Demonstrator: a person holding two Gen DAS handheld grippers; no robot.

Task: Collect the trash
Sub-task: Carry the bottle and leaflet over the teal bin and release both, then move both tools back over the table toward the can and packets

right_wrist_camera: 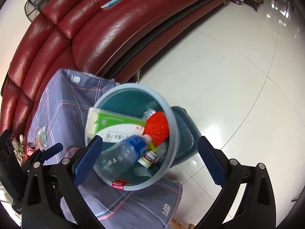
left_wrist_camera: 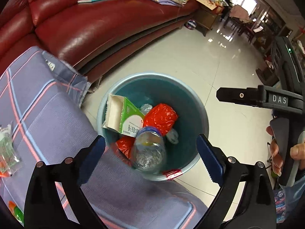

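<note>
Red leather sofa (left_wrist_camera: 91,24) on glossy pale tiled floor (right_wrist_camera: 228,66); bright windows (left_wrist_camera: 246,0).

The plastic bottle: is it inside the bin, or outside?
Inside. The plastic bottle lies tipped within the bin's rim, resting on other trash, between no jaws.

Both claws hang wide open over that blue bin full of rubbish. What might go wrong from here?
The bin stands right against the cloth-covered table, so a low claw could knock it over. It is already crowded: the clear bottle lies high over the green box and red wrapper, so later items may slide out. A clear packet is still on the cloth beside the left gripper; it looks flimsy to pinch.
</note>
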